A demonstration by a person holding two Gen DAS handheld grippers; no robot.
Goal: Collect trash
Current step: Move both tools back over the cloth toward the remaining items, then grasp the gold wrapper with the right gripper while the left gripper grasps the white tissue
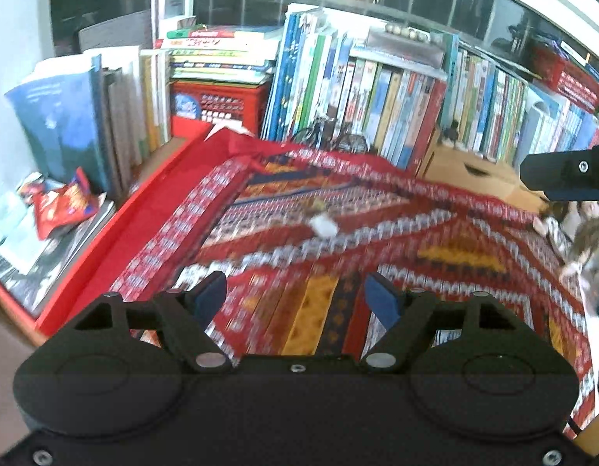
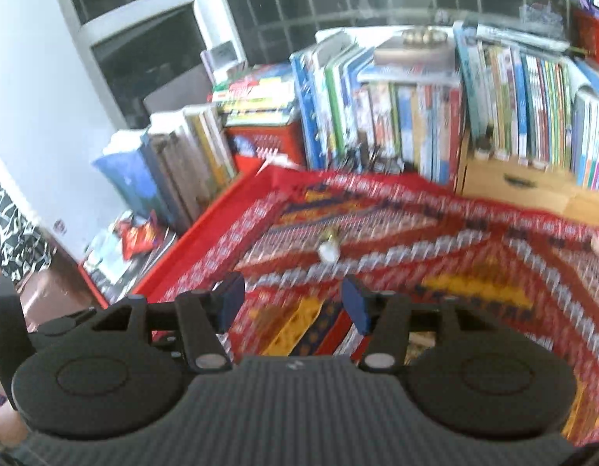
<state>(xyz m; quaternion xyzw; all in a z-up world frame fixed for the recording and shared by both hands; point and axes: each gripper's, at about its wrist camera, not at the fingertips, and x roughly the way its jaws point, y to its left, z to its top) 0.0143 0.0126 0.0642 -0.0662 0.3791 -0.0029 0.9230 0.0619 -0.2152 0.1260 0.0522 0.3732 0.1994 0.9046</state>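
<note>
Clearly we hold both the left gripper and right gripper spread and empty, and the small white scrap mid-cloth could skid away if nudged.

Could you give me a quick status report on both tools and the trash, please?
Left tool open, empty. Right tool open, empty. White crumpled scrap lies on the patterned cloth ahead, untouched; red snack wrapper on the magazines at left. Nothing blocking the scrap.
</note>
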